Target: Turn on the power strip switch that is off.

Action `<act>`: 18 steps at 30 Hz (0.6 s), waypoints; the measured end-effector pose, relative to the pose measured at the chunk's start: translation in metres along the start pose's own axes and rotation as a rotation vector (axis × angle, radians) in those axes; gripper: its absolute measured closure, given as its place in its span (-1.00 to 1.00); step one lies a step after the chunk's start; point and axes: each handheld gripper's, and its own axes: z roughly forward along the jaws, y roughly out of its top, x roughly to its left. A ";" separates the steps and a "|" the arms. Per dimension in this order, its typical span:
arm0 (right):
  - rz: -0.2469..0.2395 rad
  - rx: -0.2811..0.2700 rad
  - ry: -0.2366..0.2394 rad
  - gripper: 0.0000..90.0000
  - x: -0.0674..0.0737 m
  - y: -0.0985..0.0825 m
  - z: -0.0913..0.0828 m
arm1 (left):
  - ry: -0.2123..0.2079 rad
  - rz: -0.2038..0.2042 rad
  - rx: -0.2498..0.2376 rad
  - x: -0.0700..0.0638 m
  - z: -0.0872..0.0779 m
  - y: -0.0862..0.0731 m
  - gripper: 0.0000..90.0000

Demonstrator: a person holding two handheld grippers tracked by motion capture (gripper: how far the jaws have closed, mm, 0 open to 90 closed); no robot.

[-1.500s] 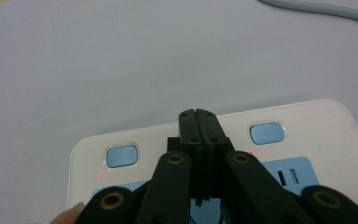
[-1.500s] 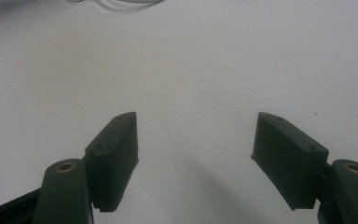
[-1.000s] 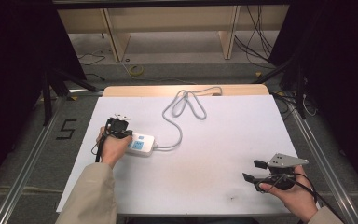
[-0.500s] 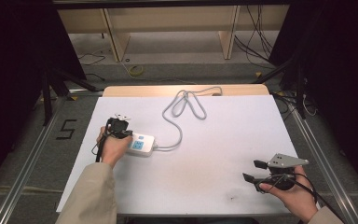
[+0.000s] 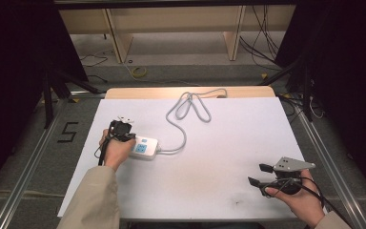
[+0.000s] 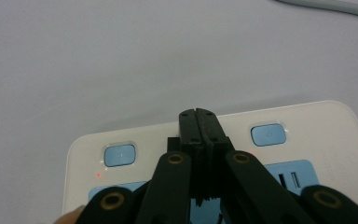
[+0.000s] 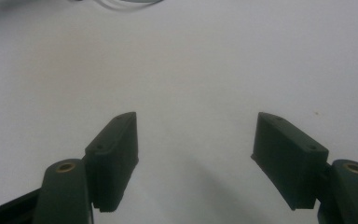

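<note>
My left gripper (image 6: 199,122) has its jaws pressed flat together, nothing between them, and their tip rests on the power strip (image 5: 144,148) between its two blue buttons (image 6: 120,155). Closed like this they make one narrow point, good for poking a switch. The strip lies on the left of the white worktop (image 5: 228,143), its cord (image 5: 190,107) looping away toward the far edge. My right gripper (image 5: 262,174) waits well apart, jaws wide and empty.

left gripper (image 6: 199,122) angled downward, jaws pressed together; right gripper (image 7: 196,154) held low and level, jaws spread wide apart.
</note>
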 end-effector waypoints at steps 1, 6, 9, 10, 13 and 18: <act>0.000 0.000 0.000 -0.30 0.000 0.000 0.000 | 0.000 -0.001 0.000 0.000 0.000 0.000 1.00; 0.000 0.001 0.000 -0.31 0.000 0.000 0.000 | 0.005 0.005 0.000 -0.001 0.000 0.000 1.00; 0.000 0.001 0.000 -0.31 0.000 0.000 0.000 | 0.009 0.008 0.001 -0.001 0.001 0.001 1.00; 0.000 0.002 -0.001 -0.31 0.000 0.000 0.000 | 0.012 0.014 0.001 -0.001 0.001 0.001 1.00; 0.000 0.001 0.000 -0.31 0.000 0.000 0.000 | 0.018 0.026 0.008 -0.002 0.001 0.002 1.00; 0.000 0.001 0.000 -0.31 0.000 0.000 0.000 | 0.018 0.026 0.007 -0.002 0.001 0.002 1.00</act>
